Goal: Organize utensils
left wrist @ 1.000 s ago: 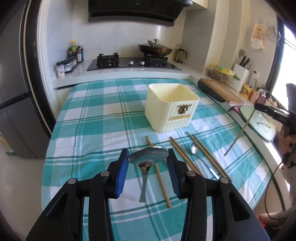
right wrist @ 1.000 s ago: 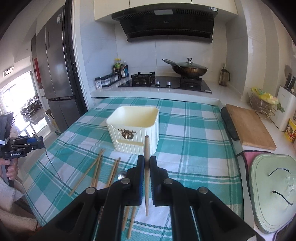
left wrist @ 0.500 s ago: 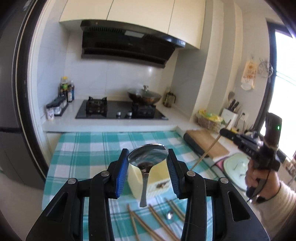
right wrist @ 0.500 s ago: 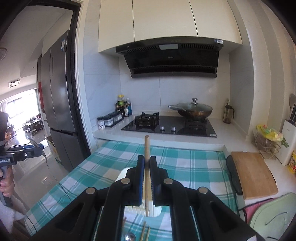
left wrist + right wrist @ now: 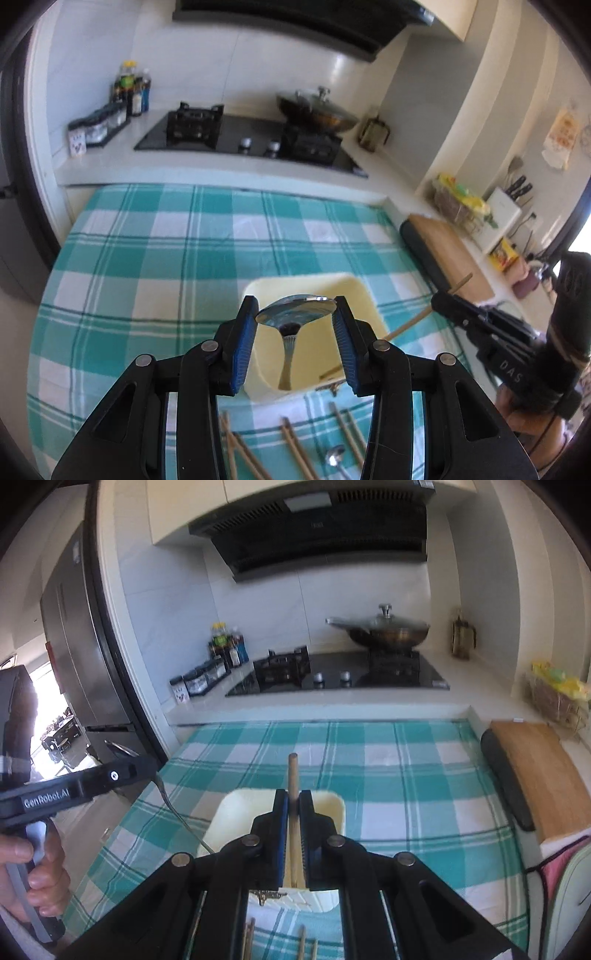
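A polished metal spoon [image 5: 295,314] is gripped by its oval bowl between the ribbed blue pads of the left gripper [image 5: 295,325], low in the centre of the left wrist view; its slim handle hangs down inside the open mouth of the holder [image 5: 354,291]. The left fingers [image 5: 245,343] are clenched on the rim of the bowl at both sides. The holder is a pale yellow, square plastic box with rounded corners and smooth inner walls, and it stands on the worktop [image 5: 177,258], which is covered with a teal and white checked cloth.

In the right wrist view a straight, round wooden chopstick [image 5: 293,775] is pinched upright between the narrow blue pads of the right gripper [image 5: 294,830], low in the centre of the frame, its blunt tip rising above the fingers [image 5: 282,830]. These fingers are closed tight on the stick, directly over the holder. A small metal ornament [image 5: 267,895] is seen on the holder's ribbed front wall.

Along the bottom edge of the left wrist view, more wooden chopsticks [image 5: 295,450] lie scattered flat on the cloth, with a second small spoon [image 5: 334,456] among them.

At the upper part of both views a black glass hob [image 5: 340,679] is set into a white counter, and a lidded metal wok [image 5: 384,631] rests on it. A wooden cutting board [image 5: 535,771] lies at the right.
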A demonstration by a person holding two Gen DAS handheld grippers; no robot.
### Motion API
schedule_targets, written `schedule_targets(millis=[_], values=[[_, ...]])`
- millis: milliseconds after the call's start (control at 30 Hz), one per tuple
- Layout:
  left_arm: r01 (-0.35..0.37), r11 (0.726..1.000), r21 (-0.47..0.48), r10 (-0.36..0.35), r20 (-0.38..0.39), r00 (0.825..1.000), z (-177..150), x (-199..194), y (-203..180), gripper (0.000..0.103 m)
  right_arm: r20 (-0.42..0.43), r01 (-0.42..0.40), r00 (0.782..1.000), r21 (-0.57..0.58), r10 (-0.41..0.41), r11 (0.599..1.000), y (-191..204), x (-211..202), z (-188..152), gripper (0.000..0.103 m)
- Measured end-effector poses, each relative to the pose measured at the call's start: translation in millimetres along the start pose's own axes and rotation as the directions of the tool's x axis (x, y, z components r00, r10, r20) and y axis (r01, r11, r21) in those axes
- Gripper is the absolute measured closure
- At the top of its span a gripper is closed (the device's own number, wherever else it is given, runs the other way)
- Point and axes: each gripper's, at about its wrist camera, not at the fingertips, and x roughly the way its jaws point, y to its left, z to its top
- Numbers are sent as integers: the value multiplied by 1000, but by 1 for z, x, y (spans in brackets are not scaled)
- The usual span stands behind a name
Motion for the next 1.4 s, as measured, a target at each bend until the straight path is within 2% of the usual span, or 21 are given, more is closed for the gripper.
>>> schedule_targets(millis=[100,200,267,300,333,400,467,600,667,733,833,967,1067,1200,1300,1400], values=[[-26,1000,10,27,-69,997,-13,26,3,61,-105,4,994,26,-1,1000,-10,28,-9,97],[-36,999,-6,36,-78,996,-23,29,6,56,-126,3,992,38,2,999,-12,41,-15,93],[-18,1000,-24,17,-61,998,-27,18,9,44,-96,6,995,32,-3,999,-10,38,-16,78],[-9,1000,-23,8,-49,999,-29,9,11,39,-71,6,997,30,-4,1000,-8,33,-17,62],[-5,1000,-12,4,-41,999,-32,-2,12,37,-39,5,999,30,-4,1000,-8,24,-19,56],[-14,999,39,16,-40,999,-46,-25,14,24,-1,0,1000,21,0,1000,-7,5,-22,56],[-36,993,114,43,-61,997,-73,-47,19,16,15,-31,999,8,31,999,-12,-19,-34,56],[-75,978,195,95,-97,991,-151,-80,40,10,-49,-65,997,-62,62,996,-23,-65,-92,56],[-97,980,174,118,-114,986,-194,-86,56,10,-84,-46,996,-128,35,991,-27,-83,-134,56],[-131,983,125,147,-130,981,-229,-82,74,10,-99,14,995,-178,-32,984,-32,-95,-181,56],[-179,984,22,181,-151,972,-268,-71,97,10,-167,100,978,-154,-126,983,-44,-96,-243,56],[-177,981,-82,166,-127,978,-286,-65,106,10,-178,183,965,-60,-191,981,-53,-97,-285,56],[-156,980,-122,144,-97,985,-287,-68,104,10,-158,177,973,27,-171,984,-51,-98,-296,56],[-196,978,-69,191,-68,979,-291,-74,90,10,-140,164,977,13,-160,986,-38,-91,-296,56],[-177,982,-58,172,-83,982,-297,-72,82,10,-133,141,982,36,-135,989,-34,-89,-295,56],[-155,987,-35,151,-107,983,-296,-63,72,10,-161,118,981,56,-107,991,-36,-81,-292,59]])
